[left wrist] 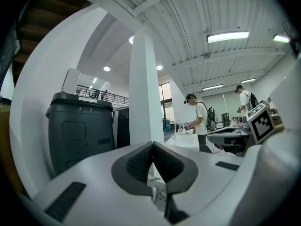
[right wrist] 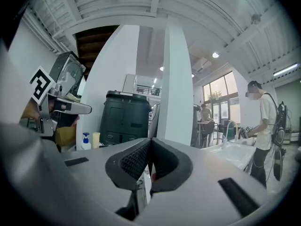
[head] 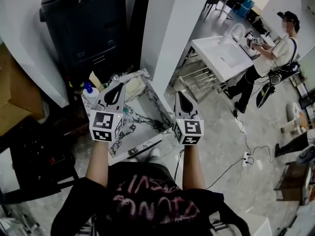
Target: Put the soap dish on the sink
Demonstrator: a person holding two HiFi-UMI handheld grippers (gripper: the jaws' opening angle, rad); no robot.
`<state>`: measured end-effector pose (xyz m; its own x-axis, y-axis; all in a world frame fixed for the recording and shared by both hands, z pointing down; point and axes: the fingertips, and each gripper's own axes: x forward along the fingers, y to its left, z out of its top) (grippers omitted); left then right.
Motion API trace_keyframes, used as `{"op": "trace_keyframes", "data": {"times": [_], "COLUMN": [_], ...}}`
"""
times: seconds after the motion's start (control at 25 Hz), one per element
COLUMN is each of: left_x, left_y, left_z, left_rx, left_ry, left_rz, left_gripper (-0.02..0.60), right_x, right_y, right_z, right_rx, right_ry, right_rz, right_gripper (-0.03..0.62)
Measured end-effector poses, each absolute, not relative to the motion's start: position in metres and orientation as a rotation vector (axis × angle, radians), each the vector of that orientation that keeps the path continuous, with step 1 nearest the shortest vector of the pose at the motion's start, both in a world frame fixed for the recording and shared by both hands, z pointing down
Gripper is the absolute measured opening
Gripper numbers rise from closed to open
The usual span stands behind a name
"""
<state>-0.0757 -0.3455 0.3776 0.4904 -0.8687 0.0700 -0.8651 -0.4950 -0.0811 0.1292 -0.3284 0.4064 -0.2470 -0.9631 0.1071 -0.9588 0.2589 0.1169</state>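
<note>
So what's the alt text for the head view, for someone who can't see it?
Seen from above, a person holds a left gripper and right gripper, both shut, by a marble-patterned unit. A dark bin stands beyond, and another person stands at a white sink at upper right.

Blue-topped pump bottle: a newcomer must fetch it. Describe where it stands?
Find the tall dark plastic bin. At its foot, left of the marbled white basin, stands the small white pump bottle; its blue top sets it apart from the yellowish block beside it.
</note>
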Motion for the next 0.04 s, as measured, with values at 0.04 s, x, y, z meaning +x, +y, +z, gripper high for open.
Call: {"op": "trace_keyframes", "data": {"times": [0.04], "left_x": [-0.0757], "left_y": [-0.3457], "left_z": [0.3784], "left_rx": [-2.677], "left_ry": [1.559], "left_rz": [-0.167], "left_gripper": [0.014], "right_x": [0.1286], "right_y": [-0.3285], "right_z": [0.4062], "right_rx": [1.820], "right_ry": [-2.363], "right_rz": [-0.043], "right_gripper": [0.011]}}
